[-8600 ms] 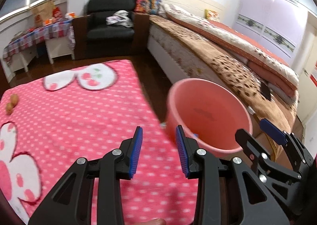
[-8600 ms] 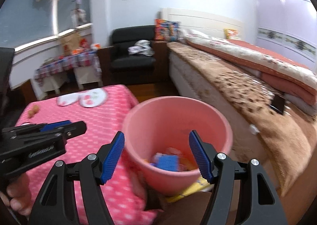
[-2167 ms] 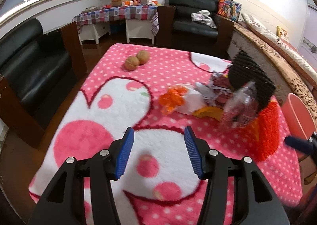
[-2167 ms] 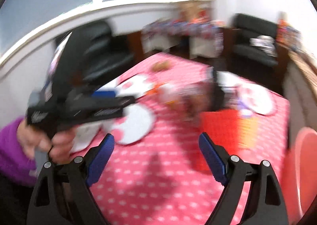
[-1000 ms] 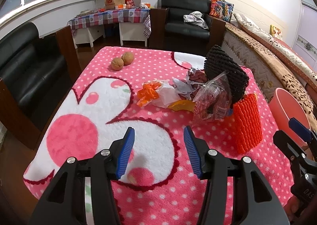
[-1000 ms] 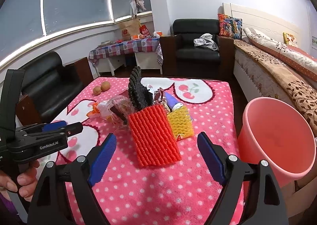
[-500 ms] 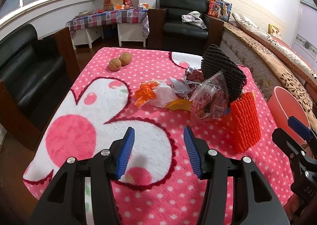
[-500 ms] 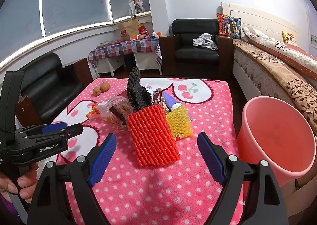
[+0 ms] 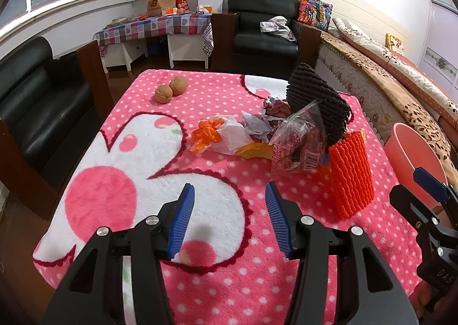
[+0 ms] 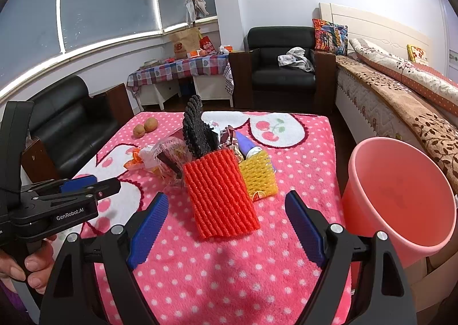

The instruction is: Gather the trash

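A heap of trash lies on the pink dotted blanket [image 9: 217, 173]: an orange foam net [image 10: 219, 194] [image 9: 350, 170], a yellow foam net [image 10: 257, 174], a black foam net [image 9: 316, 103] [image 10: 197, 128], a clear snack bag [image 9: 299, 144], white paper [image 9: 234, 136] and an orange wrapper [image 9: 206, 136]. A pink bucket [image 10: 400, 196] [image 9: 412, 153] stands off the table's right edge. My left gripper [image 9: 229, 216] is open and empty, short of the heap. My right gripper [image 10: 226, 224] is open and empty, just before the orange net.
Two walnuts [image 9: 170, 90] lie at the far left of the blanket. A black sofa [image 9: 34, 96] stands to the left, a black armchair [image 10: 283, 67] and a checked side table [image 10: 180, 70] behind. A bed [image 10: 400, 90] runs along the right.
Both grippers swung from the bucket to face the table. In the last second they have edged slightly closer to the heap, both still open.
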The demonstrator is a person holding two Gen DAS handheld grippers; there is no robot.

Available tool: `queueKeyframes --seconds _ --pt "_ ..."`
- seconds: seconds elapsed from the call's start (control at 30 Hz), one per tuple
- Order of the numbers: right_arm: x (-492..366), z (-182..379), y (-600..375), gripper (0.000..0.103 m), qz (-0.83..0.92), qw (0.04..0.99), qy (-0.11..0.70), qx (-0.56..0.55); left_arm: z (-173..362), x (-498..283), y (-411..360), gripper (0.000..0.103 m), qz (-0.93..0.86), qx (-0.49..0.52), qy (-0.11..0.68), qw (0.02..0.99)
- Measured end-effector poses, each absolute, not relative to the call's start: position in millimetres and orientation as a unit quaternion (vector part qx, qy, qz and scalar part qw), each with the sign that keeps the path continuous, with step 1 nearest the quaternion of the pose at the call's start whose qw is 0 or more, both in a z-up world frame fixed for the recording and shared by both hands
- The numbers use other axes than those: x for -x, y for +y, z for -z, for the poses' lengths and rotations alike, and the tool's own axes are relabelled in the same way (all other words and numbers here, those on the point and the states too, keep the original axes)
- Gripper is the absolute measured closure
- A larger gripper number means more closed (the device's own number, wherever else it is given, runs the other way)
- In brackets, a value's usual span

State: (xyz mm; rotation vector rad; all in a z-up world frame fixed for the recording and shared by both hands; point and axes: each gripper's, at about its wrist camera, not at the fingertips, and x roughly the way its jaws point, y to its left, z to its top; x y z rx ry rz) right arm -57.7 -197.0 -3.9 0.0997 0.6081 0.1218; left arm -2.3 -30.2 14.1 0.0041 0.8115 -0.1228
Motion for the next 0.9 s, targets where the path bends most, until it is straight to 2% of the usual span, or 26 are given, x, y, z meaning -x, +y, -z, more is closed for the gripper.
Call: queueKeyframes --seconds 0.9 --pt "62.9 7.3 -197.7 0.021 -0.049 0.950 0.303 -0.054 -16.2 2.1 -29.1 0.051 0.050 -0.004 0.389 0.920"
